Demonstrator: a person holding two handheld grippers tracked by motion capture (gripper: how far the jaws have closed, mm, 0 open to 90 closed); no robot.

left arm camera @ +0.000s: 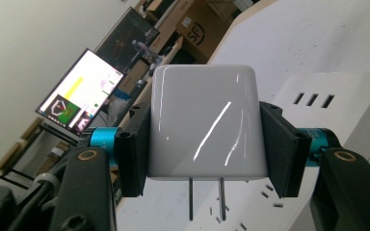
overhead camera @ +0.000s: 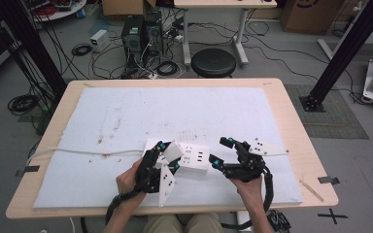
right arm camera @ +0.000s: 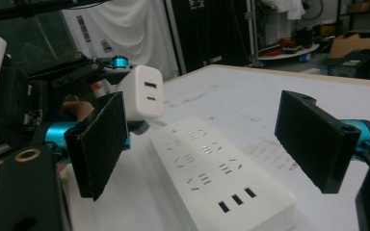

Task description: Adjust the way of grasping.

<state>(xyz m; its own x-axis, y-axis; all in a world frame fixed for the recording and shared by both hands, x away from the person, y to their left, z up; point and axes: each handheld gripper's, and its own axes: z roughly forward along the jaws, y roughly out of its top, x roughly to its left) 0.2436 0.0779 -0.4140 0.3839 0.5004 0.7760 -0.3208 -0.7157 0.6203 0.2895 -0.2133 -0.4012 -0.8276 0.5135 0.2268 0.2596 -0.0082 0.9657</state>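
At the near edge of the white-matted table (overhead camera: 126,111), the left gripper (overhead camera: 167,154) clamps a white USB wall charger (left arm camera: 204,127) by its two sides, pads pressed flat, prongs bare below. The charger hangs just above the left end of a white power strip (overhead camera: 192,156) lying at the table's near centre. To the right, the right gripper (overhead camera: 222,151) stands with jaws wide apart, holding nothing, just beside the strip's right end.

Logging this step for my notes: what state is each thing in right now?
Left gripper: shut on the charger.
Charger: unplugged, held above the power strip, prongs bare.
Power strip: lying flat, sockets empty.
Right gripper: open, holding nothing.
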